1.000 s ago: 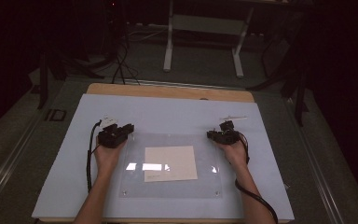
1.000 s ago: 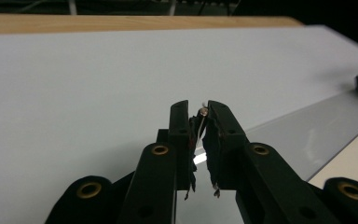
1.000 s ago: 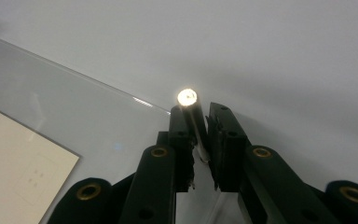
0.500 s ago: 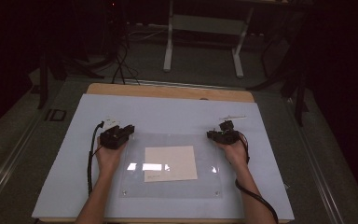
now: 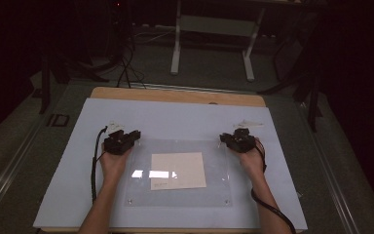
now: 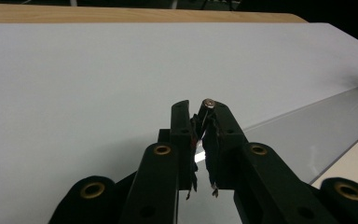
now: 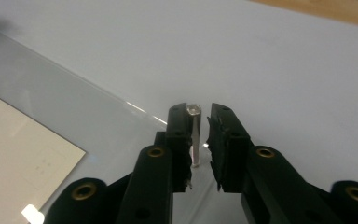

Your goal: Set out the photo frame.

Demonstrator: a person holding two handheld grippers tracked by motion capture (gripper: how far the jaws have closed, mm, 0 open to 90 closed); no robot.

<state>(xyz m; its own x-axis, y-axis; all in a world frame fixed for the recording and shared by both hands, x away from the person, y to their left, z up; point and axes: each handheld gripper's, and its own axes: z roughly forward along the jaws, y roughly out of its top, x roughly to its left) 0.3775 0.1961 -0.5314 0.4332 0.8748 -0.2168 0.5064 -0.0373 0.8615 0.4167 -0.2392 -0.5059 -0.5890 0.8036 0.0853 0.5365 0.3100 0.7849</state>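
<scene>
Acrylic sheet point(image 5: 177, 170) lies flat on white table point(image 5: 175, 117) over beige paper point(image 5: 177, 170), w/ left gripper point(image 6: 204, 109) pinching metal standoff point(image 6: 208, 101) at far-left corner & right gripper point(image 7: 200, 114) slightly parted around standoff point(image 7: 194, 135) at far-right corner.

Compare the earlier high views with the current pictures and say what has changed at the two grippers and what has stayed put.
The right gripper has just been opening its jaws slightly. The right post stands between them against one jaw, with a gap to the other. Nothing else visibly moved: the left gripper stays shut on the left post, and the clear sheet and paper lie as before.
</scene>
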